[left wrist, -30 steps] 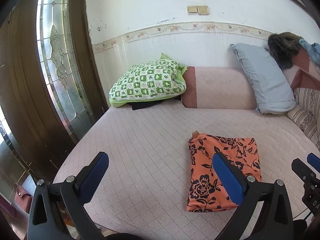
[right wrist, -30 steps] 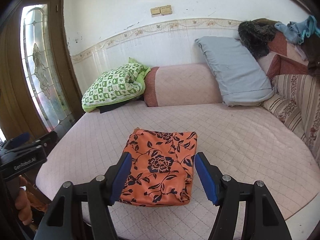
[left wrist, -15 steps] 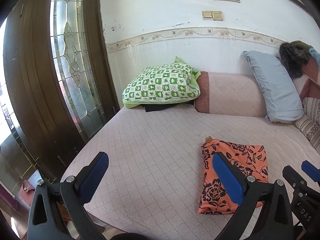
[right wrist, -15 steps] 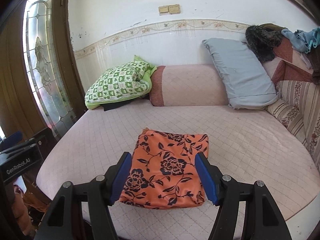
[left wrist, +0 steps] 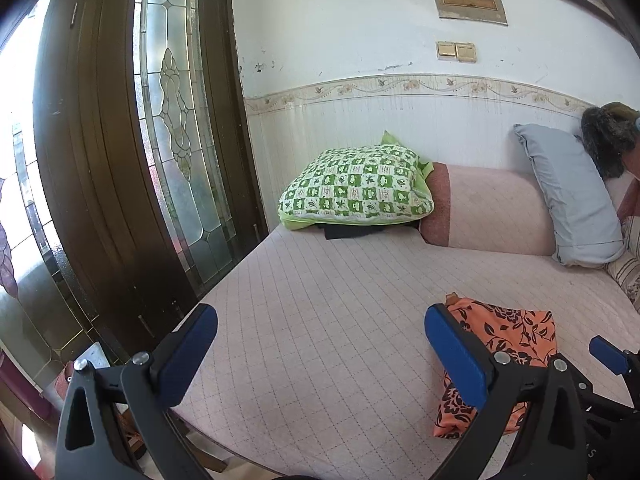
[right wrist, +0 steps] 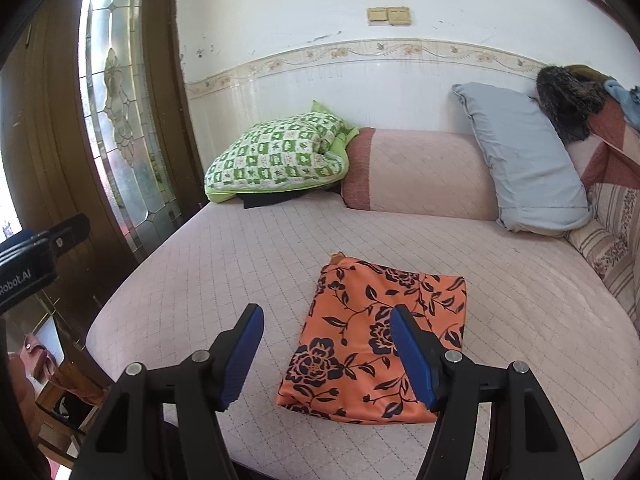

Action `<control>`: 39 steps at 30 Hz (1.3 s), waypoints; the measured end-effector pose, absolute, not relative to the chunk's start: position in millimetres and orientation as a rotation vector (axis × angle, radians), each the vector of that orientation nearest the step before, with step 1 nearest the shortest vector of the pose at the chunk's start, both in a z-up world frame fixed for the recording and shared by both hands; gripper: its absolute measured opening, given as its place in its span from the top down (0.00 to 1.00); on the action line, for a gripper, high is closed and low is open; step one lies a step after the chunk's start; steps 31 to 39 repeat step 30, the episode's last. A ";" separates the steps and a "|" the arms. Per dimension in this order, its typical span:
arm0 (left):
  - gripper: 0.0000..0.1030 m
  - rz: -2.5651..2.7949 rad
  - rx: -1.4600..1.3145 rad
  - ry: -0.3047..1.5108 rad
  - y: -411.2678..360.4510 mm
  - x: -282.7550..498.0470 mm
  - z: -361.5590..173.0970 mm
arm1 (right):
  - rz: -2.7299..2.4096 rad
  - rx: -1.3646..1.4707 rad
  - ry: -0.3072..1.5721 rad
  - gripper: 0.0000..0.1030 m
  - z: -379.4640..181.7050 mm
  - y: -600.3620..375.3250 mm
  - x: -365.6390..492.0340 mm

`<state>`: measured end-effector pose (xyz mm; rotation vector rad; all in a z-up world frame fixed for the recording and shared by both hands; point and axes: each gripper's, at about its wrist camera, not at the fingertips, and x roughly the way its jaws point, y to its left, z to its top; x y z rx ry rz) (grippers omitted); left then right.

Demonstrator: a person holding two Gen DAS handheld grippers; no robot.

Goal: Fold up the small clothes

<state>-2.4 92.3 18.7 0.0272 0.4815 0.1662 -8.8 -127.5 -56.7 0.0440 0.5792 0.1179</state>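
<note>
Cloth (right wrist: 378,344), orange with black floral print, thin smooth fabric, lay folded into a flat rectangle on the bed (right wrist: 224,264), toward the near edge. One small corner poked out at its far left. Bed cover was pale pink, quilted in a square grid, with a rounded edge.

Right gripper (right wrist: 326,354) hung above the cloth's near end, jaws wide apart, empty, not touching it; blue ribbed pads on black frame. Its right finger hid part of the cloth's near right corner. Left gripper (left wrist: 320,354) was off to the cloth's left over bare quilt, jaws also spread wide and empty; in the left view its right finger covered the cloth's left side, and the right gripper's blue tip cut in at the frame edge.

At the back: green-white checked pillow (right wrist: 276,156), soft and lumpy, sat on something dark and flat, mostly hidden, can't identify. Pink bolster (right wrist: 420,172) with a darker red end lay beside it. Grey pillow (right wrist: 524,160) leaned upright. Dark furry item (right wrist: 568,96) at top right was partly cut off, unclear. Wood door with leaded glass panel (left wrist: 176,132) stood at left.
</note>
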 end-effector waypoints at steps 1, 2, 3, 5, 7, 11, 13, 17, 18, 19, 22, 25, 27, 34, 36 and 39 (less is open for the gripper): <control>0.00 0.161 0.025 0.481 93.1 -2.6 19.1 | 0.121 0.033 0.574 0.33 -55.6 -125.2 -9.4; 0.00 0.155 0.024 0.483 93.3 -2.1 19.1 | 0.123 0.027 0.570 0.33 -54.9 -123.9 -10.2; 0.00 0.147 0.024 0.487 92.6 -2.4 19.3 | 0.125 0.023 0.565 0.33 -53.9 -123.3 -11.5; 0.00 0.130 0.025 0.494 88.8 -3.3 19.5 | 0.126 0.027 0.560 0.33 -51.9 -125.0 -13.3; 0.00 0.120 0.033 0.496 83.0 -4.6 19.9 | 0.121 0.037 0.554 0.33 -50.3 -128.8 -16.0; 0.00 0.110 0.056 0.498 69.7 -10.0 21.0 | 0.102 0.048 0.544 0.33 -47.0 -139.0 -22.4; 0.00 0.123 0.083 0.494 61.6 -13.2 22.9 | 0.088 0.047 0.536 0.33 -44.1 -144.6 -26.5; 0.00 0.071 0.091 0.486 49.2 -21.0 29.1 | 0.069 0.057 0.524 0.33 -38.3 -155.9 -34.6; 0.00 0.057 0.088 0.485 47.1 -23.0 30.9 | 0.062 0.059 0.519 0.33 -37.0 -159.2 -37.3; 0.00 0.043 0.085 0.485 45.1 -24.4 32.4 | 0.057 0.059 0.515 0.33 -35.7 -161.4 -39.1; 0.00 -0.004 0.078 0.489 38.0 -27.9 36.5 | 0.042 0.068 0.509 0.33 -33.3 -169.7 -45.1; 0.00 -0.044 0.078 0.488 30.4 -30.6 39.8 | 0.027 0.078 0.502 0.33 -30.8 -177.6 -49.5; 0.00 -0.068 0.076 0.485 25.5 -31.4 41.7 | 0.022 0.087 0.497 0.33 -29.4 -182.3 -51.0; 0.00 -0.083 0.076 0.475 19.0 -31.4 42.9 | 0.010 0.104 0.487 0.33 -27.8 -188.3 -52.7; 0.00 -0.083 0.076 0.475 19.0 -31.4 42.9 | 0.010 0.104 0.487 0.33 -27.8 -188.3 -52.7; 0.00 -0.083 0.076 0.475 19.0 -31.4 42.9 | 0.010 0.104 0.487 0.33 -27.8 -188.3 -52.7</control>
